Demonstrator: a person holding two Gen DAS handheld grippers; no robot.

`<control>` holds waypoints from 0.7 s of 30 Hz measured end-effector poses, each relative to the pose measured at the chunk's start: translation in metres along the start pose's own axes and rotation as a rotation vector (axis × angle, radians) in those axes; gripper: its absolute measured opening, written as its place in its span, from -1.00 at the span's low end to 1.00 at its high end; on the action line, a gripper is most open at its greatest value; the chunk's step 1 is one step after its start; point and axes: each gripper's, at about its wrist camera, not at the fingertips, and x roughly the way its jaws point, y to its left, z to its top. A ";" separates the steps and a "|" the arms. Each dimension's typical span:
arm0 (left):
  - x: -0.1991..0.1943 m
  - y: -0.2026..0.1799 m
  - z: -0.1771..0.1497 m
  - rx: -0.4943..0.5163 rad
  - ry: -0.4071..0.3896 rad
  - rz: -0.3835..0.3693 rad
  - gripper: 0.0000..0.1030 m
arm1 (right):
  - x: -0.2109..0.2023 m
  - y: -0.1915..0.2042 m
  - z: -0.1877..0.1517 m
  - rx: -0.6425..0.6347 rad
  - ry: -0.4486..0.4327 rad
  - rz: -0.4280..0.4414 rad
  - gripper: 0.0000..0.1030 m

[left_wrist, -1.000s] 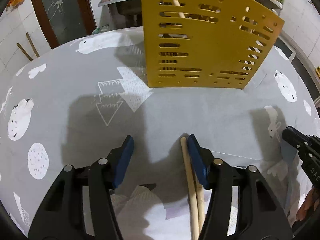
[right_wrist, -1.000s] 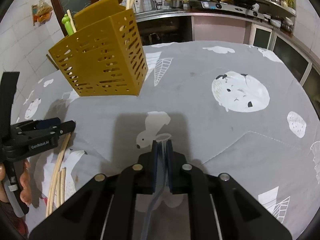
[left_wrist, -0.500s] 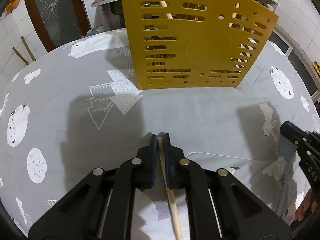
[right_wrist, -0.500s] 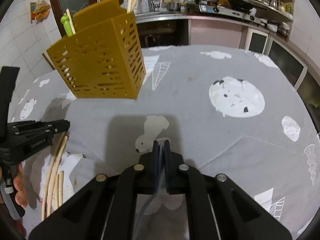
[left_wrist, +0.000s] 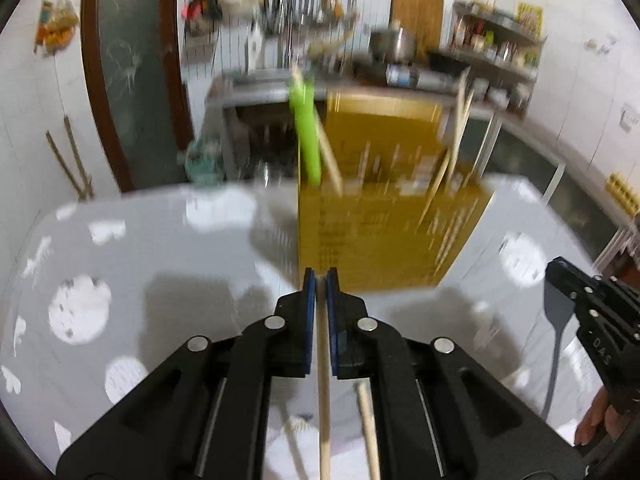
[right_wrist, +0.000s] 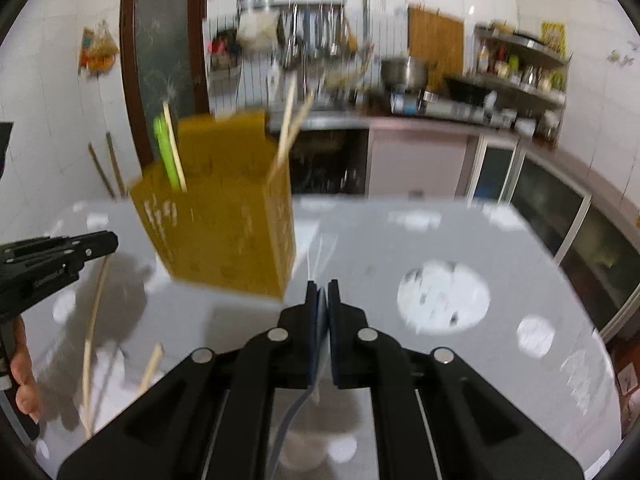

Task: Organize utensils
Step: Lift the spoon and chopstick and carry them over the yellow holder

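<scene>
Both claws now ride higher above the table than a second ago, when they sat low over the cloth, and the view has swung up from the grey printed tablecloth (left_wrist: pixel 168 248) to take in the kitchen wall behind. The left claw (left_wrist: pixel 320 280), whose jaws have just been closing, is clenched on a pale wooden chopstick (left_wrist: pixel 323 400) that runs back between its blue pads (left_wrist: pixel 306 320) toward the camera; seen from the right wrist, the stick hangs down at a slant from that claw (right_wrist: pixel 105 242) with its lower end near the cloth. A second wooden chopstick (left_wrist: pixel 366 420) lies on the table just beside it, close under the claw's right arm.

The right claw (right_wrist: pixel 321 287) is clenched on the flat blue-grey plastic spatula (right_wrist: pixel 319 320), whose handle curves down below the pads; from the left wrist the spatula's dark blade (left_wrist: pixel 558 306) shows hanging from that claw (left_wrist: pixel 554 268), clear of the table.

The perforated mustard-yellow plastic utensil holder (right_wrist: pixel 224 232) stands upright on the table ahead of both claws, nearer the left one. A bright green utensil handle (right_wrist: pixel 166 152) and several wooden sticks (right_wrist: pixel 288 120) already stand in it. A person's fingers (right_wrist: pixel 24 376) wrap the left claw's grip at the frame edge. Both frames are blurred.
</scene>
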 end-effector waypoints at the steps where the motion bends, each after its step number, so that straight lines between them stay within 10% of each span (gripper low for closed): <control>1: -0.011 0.001 0.007 -0.004 -0.049 -0.006 -0.91 | -0.006 0.001 0.007 0.002 -0.036 -0.005 -0.89; 11: -0.060 0.004 0.067 -0.008 -0.281 -0.020 -0.92 | -0.042 0.015 0.075 -0.043 -0.424 -0.131 -0.89; 21: -0.091 0.007 0.107 -0.016 -0.375 -0.067 -0.93 | -0.016 0.032 0.127 -0.066 -0.537 -0.141 -0.89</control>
